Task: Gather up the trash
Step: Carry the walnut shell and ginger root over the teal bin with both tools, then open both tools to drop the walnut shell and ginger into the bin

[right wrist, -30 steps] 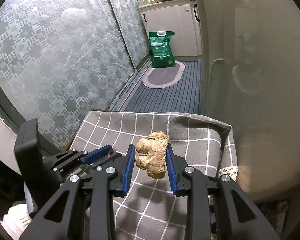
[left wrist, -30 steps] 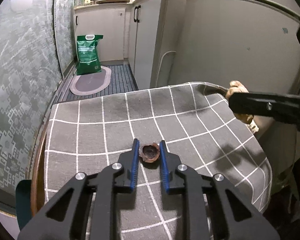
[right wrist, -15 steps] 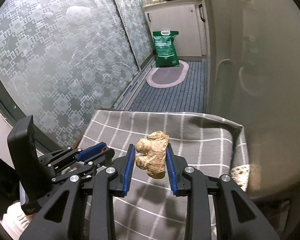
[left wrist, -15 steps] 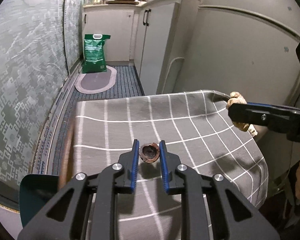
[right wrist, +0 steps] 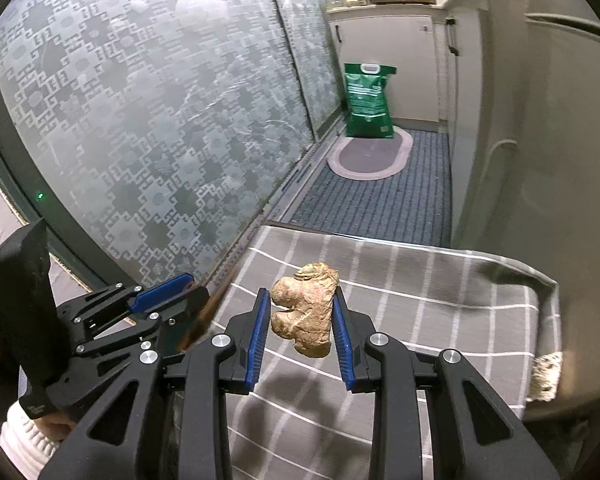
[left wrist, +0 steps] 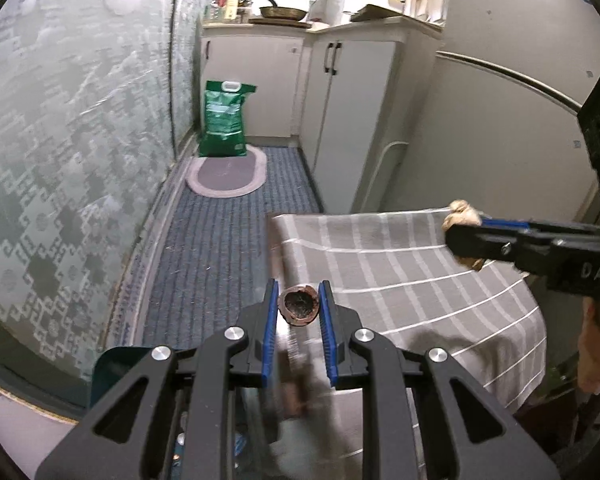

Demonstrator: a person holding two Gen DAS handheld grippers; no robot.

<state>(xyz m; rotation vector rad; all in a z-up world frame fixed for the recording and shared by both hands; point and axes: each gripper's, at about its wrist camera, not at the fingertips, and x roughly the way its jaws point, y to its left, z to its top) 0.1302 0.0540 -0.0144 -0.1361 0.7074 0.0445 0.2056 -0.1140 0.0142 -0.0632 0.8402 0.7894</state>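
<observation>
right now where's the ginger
The ginger is clamped in the right gripper, held above the checked cloth; in the left wrist view it shows at the right edge.

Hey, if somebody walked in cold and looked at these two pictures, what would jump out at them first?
Probably the knobbly ginger root clamped in the right gripper above the grey checked tablecloth. Next, the brown shell half pinched in the left gripper over the table's left edge. Far back, a green bag stands on the floor by an oval mat.

Dim indoor light, bright far kitchen; fisheye warp, motion blur nr edges.
</observation>
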